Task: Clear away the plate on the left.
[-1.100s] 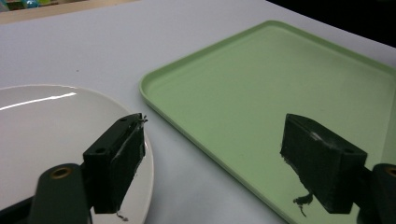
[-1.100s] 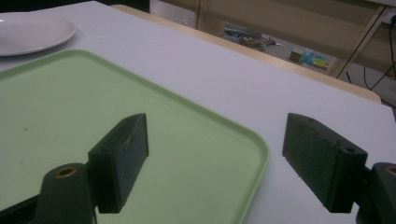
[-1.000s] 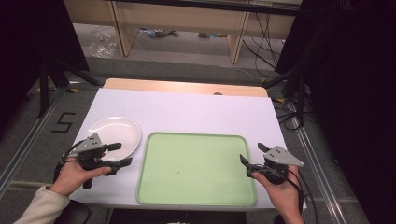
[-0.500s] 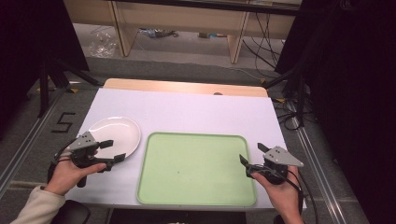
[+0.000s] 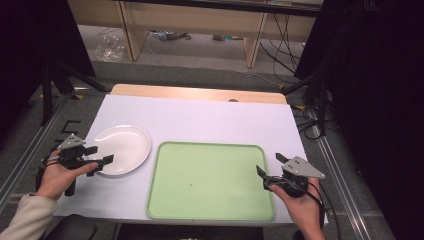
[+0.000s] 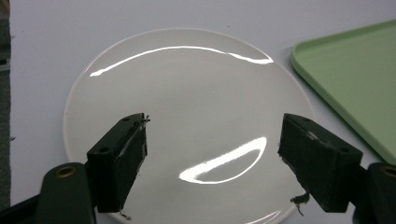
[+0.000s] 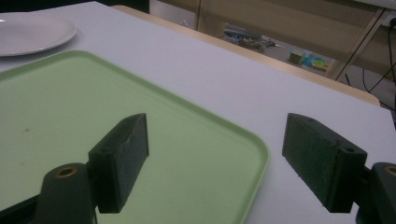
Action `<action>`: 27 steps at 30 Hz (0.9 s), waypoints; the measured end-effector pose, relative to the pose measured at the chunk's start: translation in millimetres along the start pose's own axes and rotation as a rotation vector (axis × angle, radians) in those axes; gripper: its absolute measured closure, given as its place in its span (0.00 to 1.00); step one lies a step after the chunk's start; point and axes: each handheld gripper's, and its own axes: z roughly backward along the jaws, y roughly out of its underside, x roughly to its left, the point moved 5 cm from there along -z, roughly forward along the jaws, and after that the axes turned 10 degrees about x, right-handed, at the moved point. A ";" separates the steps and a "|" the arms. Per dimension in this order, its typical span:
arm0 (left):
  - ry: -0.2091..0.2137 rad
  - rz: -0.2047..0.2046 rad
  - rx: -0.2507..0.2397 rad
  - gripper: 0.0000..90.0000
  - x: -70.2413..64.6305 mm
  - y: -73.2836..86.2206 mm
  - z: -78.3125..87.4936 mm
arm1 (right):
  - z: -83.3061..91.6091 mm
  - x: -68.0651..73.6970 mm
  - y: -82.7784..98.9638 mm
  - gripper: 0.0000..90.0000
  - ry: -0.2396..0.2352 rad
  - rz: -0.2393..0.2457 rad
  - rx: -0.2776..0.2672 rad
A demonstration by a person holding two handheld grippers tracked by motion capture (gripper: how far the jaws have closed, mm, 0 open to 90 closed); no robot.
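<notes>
The person's left hand (image 5: 57,175) sits low at the table's left edge, forearm coming in from the bottom corner in a pale sleeve, wrist turned so the left gripper (image 5: 100,156) points rightward at the white plate (image 5: 122,147). Its jaws are spread wide and hold nothing; in the left gripper view they hang over the near part of the plate, one jaw to each side. The plate lies flat on the white table (image 5: 200,120), just beside the left edge of the green tray (image 5: 210,182). The right hand (image 5: 300,207) rests at the tray's right near corner, the right gripper (image 5: 270,167) aimed leftward and away, jaws also wide apart and empty, one over the tray's rim, the other over bare table.
</notes>
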 end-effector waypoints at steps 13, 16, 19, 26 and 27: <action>-0.037 0.133 0.052 0.31 31.0 5.1 -3.3 | -0.1 -0.3 0.1 0.26 0.001 0.005 0.003; -0.034 0.179 0.054 0.31 35.5 7.1 -4.1 | -0.2 0.4 0.2 0.26 -0.003 0.000 0.006; -0.037 0.221 0.068 0.34 41.9 11.8 -5.0 | 0.0 -0.1 0.1 0.26 0.001 0.005 0.004; -0.040 0.259 0.089 0.39 51.7 10.2 -7.6 | 0.9 0.2 0.7 0.26 -0.002 0.009 0.022; -0.040 0.269 0.095 0.42 52.9 8.8 -10.3 | -0.1 0.2 0.0 0.26 0.002 0.008 0.008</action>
